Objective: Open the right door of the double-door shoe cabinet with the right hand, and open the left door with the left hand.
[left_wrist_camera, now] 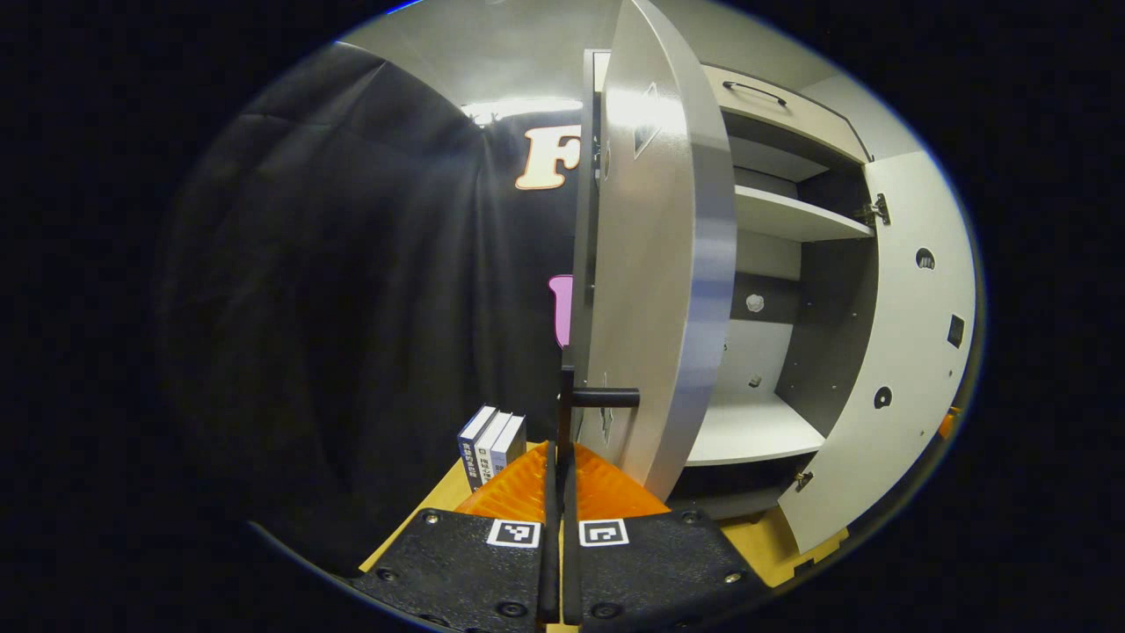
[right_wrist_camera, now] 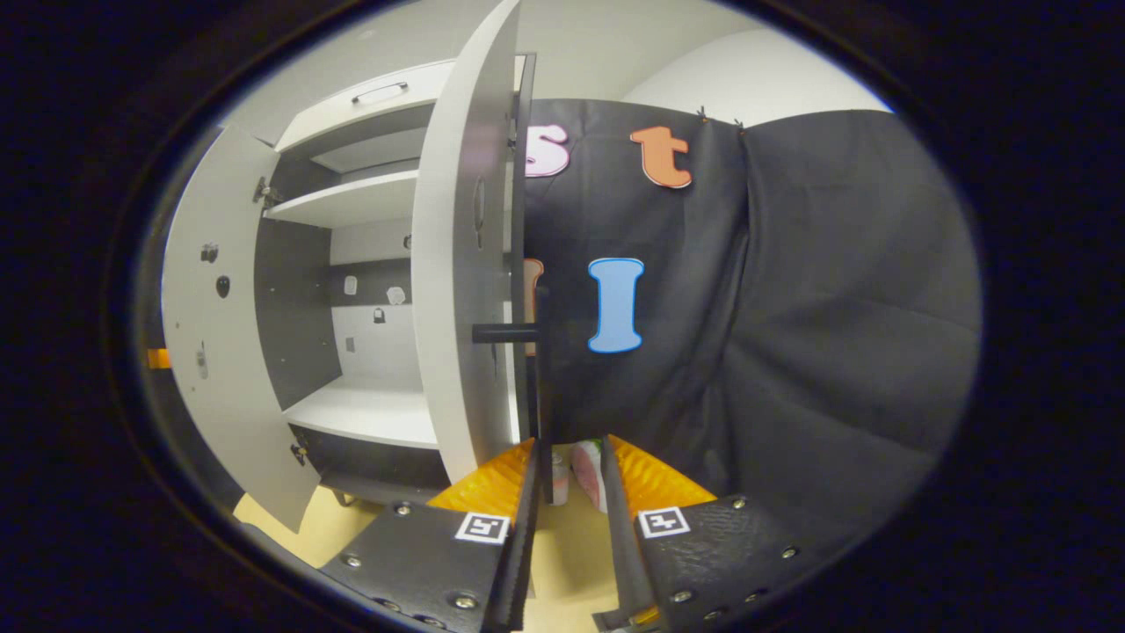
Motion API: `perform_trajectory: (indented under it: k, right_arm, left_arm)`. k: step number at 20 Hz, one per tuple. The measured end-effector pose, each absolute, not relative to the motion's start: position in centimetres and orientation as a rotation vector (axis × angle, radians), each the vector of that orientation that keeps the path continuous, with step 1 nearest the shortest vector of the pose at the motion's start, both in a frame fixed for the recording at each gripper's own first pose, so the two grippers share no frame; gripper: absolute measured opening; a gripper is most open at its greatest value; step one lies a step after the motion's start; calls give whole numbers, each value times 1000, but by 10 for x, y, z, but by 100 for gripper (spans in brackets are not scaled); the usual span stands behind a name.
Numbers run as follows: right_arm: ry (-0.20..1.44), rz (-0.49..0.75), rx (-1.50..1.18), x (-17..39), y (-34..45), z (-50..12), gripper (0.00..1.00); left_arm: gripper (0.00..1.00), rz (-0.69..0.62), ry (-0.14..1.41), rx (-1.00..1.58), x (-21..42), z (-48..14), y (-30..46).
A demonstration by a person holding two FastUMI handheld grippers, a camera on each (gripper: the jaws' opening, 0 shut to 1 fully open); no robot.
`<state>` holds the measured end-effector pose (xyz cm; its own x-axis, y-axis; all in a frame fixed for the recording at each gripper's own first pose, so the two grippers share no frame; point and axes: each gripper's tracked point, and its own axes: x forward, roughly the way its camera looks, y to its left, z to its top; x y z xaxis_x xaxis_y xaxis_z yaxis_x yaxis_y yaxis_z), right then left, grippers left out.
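Fingers of the left gripper [left_wrist_camera: 560, 475] stand pressed together on the vertical black bar of the left door's handle [left_wrist_camera: 567, 413], which runs up between them; the 2 fingers leave almost no gap. From that bar a short black post goes sideways to the left door [left_wrist_camera: 659, 290]. This door is swung far out from the shoe cabinet [left_wrist_camera: 791, 220] and shows its thick pale edge. Behind it the inside of the cabinet is open to see: a white shelf high up, a lower white shelf, a dark back wall. At the far side the right door [left_wrist_camera: 905, 352] also stands open, hanging on its hinges. Near the cabinet's foot, to the left of the fingers, 3 books [left_wrist_camera: 490, 444] stand upright on the light wooden floor.

The right gripper [right_wrist_camera: 571, 483] has its fingers apart with a clear gap, and they press on nothing. The black bar of the right door's handle [right_wrist_camera: 540, 387] hangs just beside its left finger; I cannot tell if they touch. In the right gripper view the right door [right_wrist_camera: 461, 290] is swung out wide, and beyond the shelves the left door [right_wrist_camera: 206, 352] is open too. Between the fingers some small packages [right_wrist_camera: 584, 470] lie on the floor, too blurred to name.
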<state>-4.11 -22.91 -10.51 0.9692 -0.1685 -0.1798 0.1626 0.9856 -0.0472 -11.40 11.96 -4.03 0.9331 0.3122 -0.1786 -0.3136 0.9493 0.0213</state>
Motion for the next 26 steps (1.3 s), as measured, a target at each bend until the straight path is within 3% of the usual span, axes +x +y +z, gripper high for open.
perform_trajectory:
  k: [1,2,3,13,14,26]
  right_arm:
    - [185,-166,-33,-40,-229,-107,31]
    - [184,-165,-36,-40,-230,-106,39]
    - [183,-166,-40,-40,-229,-105,31]
    - [187,-163,-101,-46,-226,-102,31]
    - [188,-161,-107,-47,-226,-102,39]
    - [185,-139,-133,-62,-220,-96,39]
  left_arm:
    - [2,314,169,-27,-113,-37,119]
    - [2,307,174,-29,-113,-39,121]
    - [2,299,168,-20,-114,-38,123]
    - [2,214,138,8,-114,-36,141]
    - [2,206,134,7,-115,-36,143]
    - [2,166,107,27,-115,-37,149]
